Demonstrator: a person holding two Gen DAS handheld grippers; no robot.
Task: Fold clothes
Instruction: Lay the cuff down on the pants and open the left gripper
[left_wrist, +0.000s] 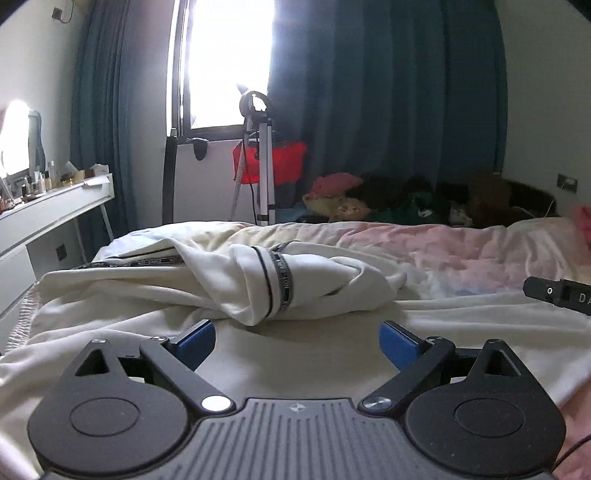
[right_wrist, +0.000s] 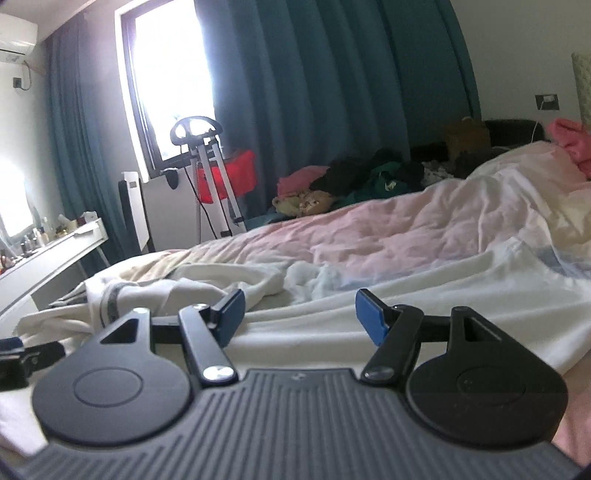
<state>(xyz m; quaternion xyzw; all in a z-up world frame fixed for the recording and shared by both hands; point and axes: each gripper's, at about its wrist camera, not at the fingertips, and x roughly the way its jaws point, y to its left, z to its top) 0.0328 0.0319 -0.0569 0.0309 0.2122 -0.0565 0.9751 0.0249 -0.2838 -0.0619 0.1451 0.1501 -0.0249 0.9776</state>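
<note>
A cream garment with black striped cuffs is lying rumpled across the bed in front of you. You are holding your left gripper and right gripper low over it, both spread wide, gripping nothing.

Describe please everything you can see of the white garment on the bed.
The white garment is soft, thick-looking cream fabric, lying crumpled and unfolded across the near part of the bed. Black bands with pale lettering run along one edge and ring a bunched, rolled part at its middle. Both grippers, left and right, are open just above it, holding nothing.
</note>
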